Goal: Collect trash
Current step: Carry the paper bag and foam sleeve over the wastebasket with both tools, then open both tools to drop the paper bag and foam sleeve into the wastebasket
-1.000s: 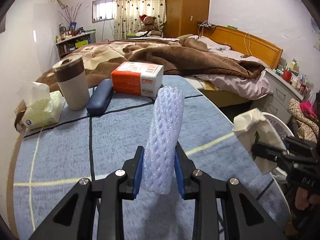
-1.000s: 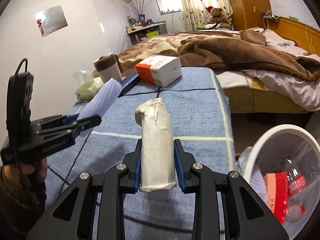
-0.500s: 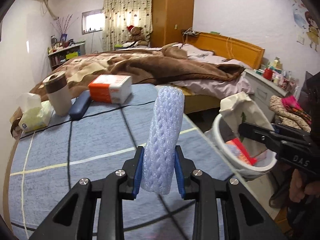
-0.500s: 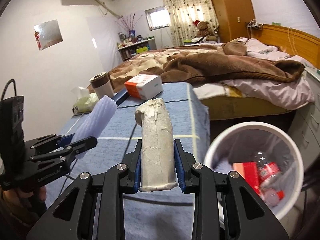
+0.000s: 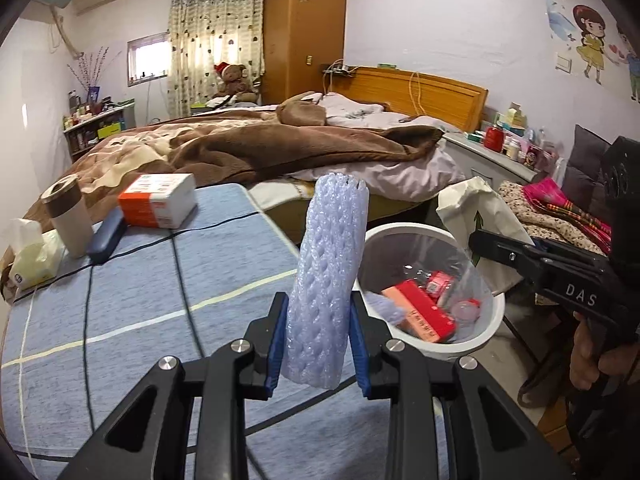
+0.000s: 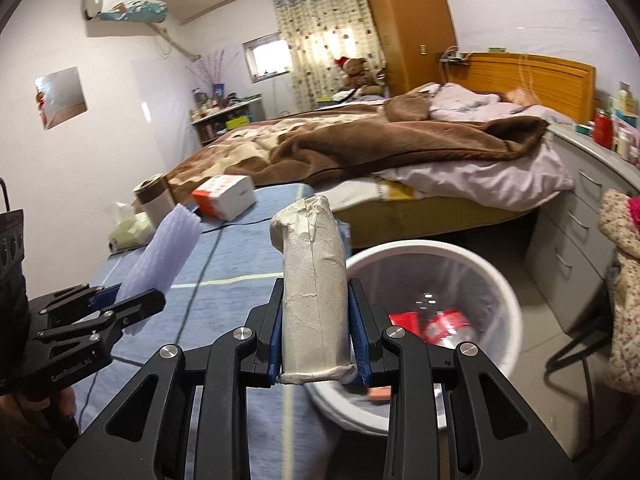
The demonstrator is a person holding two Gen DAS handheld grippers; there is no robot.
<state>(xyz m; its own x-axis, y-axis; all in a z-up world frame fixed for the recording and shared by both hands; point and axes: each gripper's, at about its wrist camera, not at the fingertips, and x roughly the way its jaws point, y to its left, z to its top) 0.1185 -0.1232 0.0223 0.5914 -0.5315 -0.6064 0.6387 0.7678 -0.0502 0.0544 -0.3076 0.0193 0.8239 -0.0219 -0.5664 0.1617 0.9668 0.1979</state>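
Note:
My left gripper [image 5: 318,340] is shut on a pale blue foam net sleeve [image 5: 328,276] that stands upright between its blue pads. It hangs over the table's right edge, beside the white trash bin [image 5: 486,334]. In the right wrist view, my right gripper [image 6: 316,340] is shut on a crumpled white paper roll [image 6: 314,296], just left of the bin [image 6: 504,292]. The bin has a clear liner and holds red boxes [image 5: 420,312] and other trash. Each gripper shows in the other's view: the left gripper [image 6: 132,312] with the foam sleeve [image 6: 160,264], the right gripper [image 5: 504,246] with the paper [image 5: 480,216].
On the blue cloth table [image 5: 132,292] stand an orange-and-white box [image 5: 158,200], a cup [image 5: 66,216], a dark blue case [image 5: 106,232] and a tissue pack [image 5: 30,256]. A bed [image 5: 280,148] with brown blanket lies behind. Grey drawers [image 6: 576,224] stand right of the bin.
Both grippers have swung to the right, off the table's middle toward the trash bin, still holding the foam sleeve and the paper roll. The bin has come fully into both views.

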